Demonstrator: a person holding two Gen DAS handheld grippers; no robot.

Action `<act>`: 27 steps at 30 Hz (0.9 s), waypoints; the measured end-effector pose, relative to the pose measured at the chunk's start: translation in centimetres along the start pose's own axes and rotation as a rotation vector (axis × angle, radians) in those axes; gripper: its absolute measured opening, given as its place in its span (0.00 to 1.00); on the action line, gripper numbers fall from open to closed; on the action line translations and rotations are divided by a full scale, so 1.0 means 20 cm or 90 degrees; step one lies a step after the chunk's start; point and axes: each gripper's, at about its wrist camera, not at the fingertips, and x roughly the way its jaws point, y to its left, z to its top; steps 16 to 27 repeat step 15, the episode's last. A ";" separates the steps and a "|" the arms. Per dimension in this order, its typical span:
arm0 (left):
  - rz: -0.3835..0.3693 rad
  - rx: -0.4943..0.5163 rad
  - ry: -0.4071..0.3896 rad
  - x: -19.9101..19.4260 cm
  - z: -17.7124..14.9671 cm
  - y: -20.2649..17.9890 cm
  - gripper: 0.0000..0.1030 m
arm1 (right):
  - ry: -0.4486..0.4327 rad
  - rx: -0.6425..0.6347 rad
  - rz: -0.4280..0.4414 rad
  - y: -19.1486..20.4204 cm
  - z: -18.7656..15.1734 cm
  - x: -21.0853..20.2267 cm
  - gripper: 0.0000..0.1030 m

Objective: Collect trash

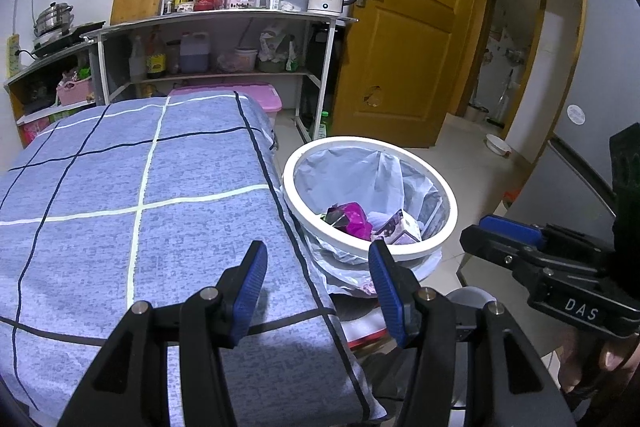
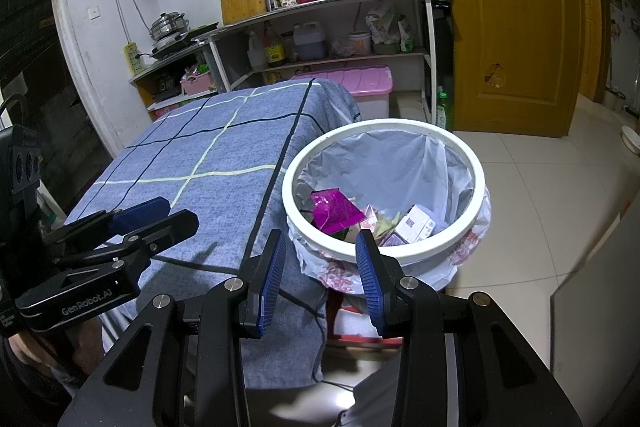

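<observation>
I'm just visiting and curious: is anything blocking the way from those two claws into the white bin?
Nothing visible does. The bin stands open beside the blue checked table, no lid on it, with wrappers and boxes already inside. Both the left claw and right claw are open and empty, with only clear air ahead.

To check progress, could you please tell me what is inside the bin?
The bin holds a magenta wrapper, a small white box and crumpled paper. Anything underneath is hidden.

My left gripper [image 1: 316, 283] hangs tilted downward over the near corner of the table [image 1: 120, 187], jaws apart with nothing between them. My right gripper [image 2: 320, 267] tilts down just beside that corner, jaws apart, narrower, also empty.
</observation>
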 end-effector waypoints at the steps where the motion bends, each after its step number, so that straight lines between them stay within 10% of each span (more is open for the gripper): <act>1: 0.001 0.000 -0.001 0.00 0.00 0.00 0.53 | 0.000 0.000 0.000 0.00 0.00 0.00 0.37; 27: 0.002 0.002 -0.003 0.00 0.00 -0.01 0.53 | 0.000 0.000 0.000 0.00 0.00 0.00 0.37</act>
